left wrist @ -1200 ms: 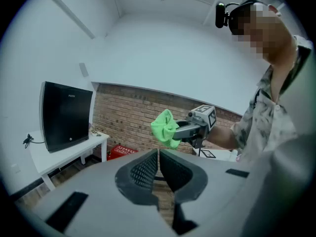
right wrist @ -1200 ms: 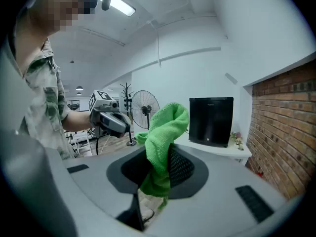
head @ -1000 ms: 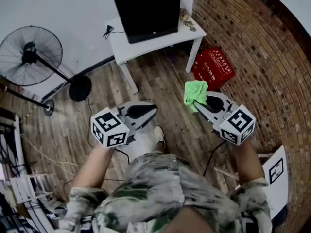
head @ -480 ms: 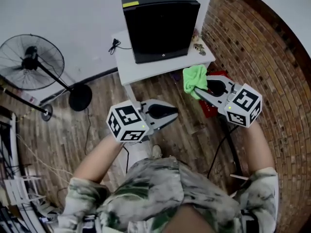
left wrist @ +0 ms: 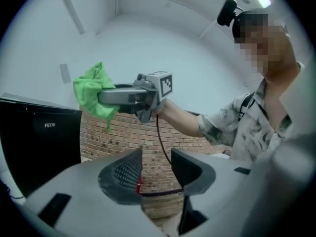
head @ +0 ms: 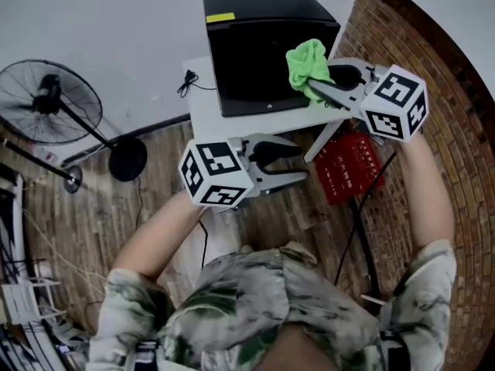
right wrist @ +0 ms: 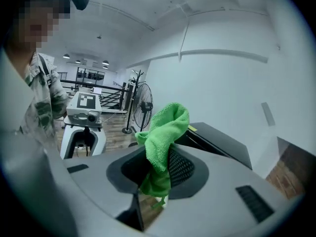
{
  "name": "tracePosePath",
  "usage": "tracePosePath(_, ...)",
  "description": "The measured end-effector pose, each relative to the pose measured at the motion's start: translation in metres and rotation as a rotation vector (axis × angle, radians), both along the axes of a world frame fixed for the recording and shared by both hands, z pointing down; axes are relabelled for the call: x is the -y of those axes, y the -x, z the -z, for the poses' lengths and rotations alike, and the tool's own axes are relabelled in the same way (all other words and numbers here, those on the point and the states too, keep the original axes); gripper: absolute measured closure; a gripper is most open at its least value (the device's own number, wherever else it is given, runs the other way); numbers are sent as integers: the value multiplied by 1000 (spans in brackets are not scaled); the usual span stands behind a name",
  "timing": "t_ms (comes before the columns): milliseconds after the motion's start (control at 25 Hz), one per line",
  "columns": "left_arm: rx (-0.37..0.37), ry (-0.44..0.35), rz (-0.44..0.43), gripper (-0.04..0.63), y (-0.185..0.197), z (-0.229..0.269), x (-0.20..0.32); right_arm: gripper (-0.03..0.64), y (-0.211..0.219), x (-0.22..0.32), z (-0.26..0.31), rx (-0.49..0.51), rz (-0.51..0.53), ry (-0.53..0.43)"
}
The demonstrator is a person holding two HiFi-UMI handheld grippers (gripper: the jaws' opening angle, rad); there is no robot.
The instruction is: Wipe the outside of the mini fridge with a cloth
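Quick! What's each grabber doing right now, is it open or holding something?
Left gripper: open, its fingers have just been opening, nothing between them.
Right gripper: closed on the crumpled green microfibre cloth.

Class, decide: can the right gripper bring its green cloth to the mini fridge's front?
Probably yes: the right gripper, shut on the green cloth, hangs close to the mini fridge, and nothing shows between them.

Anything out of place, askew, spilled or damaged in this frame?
Nothing stands out. The black mini fridge sits upright and square on the small white table; the green microfibre cloth is clamped in the right gripper, held up beside the fridge. No spill or damage visible.
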State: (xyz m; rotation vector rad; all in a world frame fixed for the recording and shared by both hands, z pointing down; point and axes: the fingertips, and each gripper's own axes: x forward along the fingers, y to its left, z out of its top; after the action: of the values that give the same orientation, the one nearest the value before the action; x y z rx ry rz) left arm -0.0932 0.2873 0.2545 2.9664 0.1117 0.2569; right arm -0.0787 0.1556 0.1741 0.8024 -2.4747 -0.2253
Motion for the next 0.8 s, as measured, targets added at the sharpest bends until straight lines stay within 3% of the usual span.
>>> tracePosePath(320, -26, 10, 66, 420, -34, 23, 68, 514, -1, 96, 36, -69, 107, -65)
tracePosePath(800, -66, 36, 262, 420, -87, 40, 184, 514, 8, 212, 41, -202, 387, -91)
